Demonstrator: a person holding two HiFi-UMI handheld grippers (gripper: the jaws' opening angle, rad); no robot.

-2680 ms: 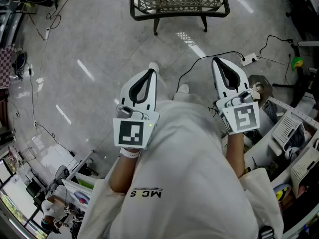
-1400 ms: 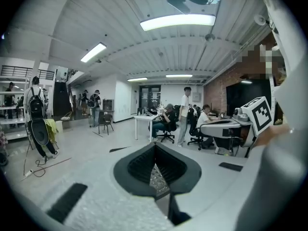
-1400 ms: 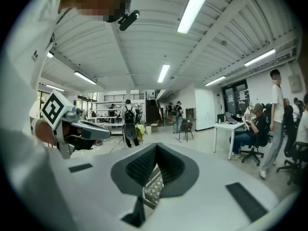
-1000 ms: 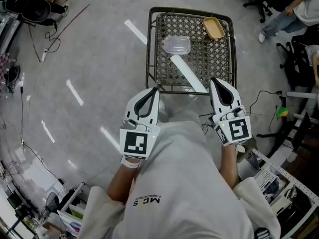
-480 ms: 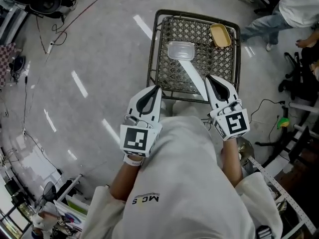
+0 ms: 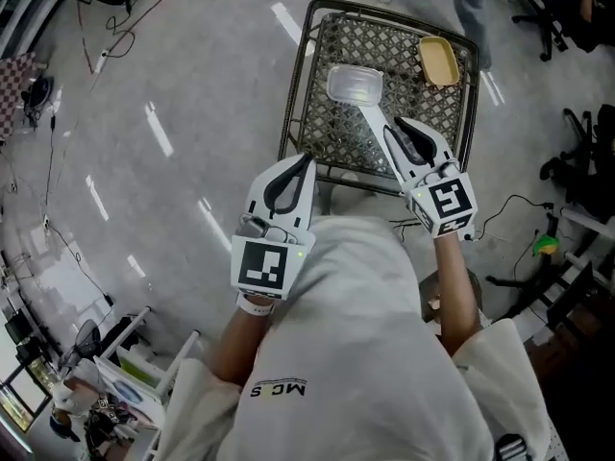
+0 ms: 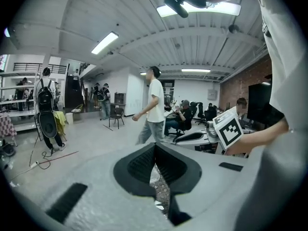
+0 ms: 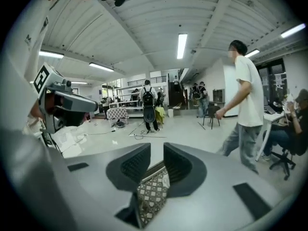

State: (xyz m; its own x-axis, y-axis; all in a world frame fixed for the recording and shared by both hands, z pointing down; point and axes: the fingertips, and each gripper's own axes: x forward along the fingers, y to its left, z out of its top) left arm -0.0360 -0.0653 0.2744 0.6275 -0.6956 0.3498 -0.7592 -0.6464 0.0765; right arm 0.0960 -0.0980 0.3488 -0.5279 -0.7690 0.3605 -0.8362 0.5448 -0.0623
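Note:
In the head view a dark wire-mesh table (image 6: 300, 75) stands on the grey floor ahead of me. On it lie a clear plastic container (image 6: 354, 84) and a yellow tray (image 6: 441, 61). My right gripper (image 6: 396, 125) reaches over the table's near edge, jaws slightly apart and holding nothing; in the right gripper view (image 8: 154, 150) the mesh (image 8: 151, 191) shows through the gap. My left gripper (image 6: 306, 158) hangs just short of the table's near left corner. In the left gripper view (image 7: 155, 148) its jaws meet, empty.
A person (image 7: 151, 105) walks past beyond the table, also visible in the right gripper view as a person (image 8: 243, 105). Cables (image 6: 514, 205) and a green object (image 6: 546, 246) lie on the floor at right. A cluttered rack (image 6: 115, 373) stands at lower left. Seated people at desks (image 7: 185, 119).
The table has come closer. My right gripper has moved forward over the table's edge and its jaws have parted. A person has walked into view behind the table.

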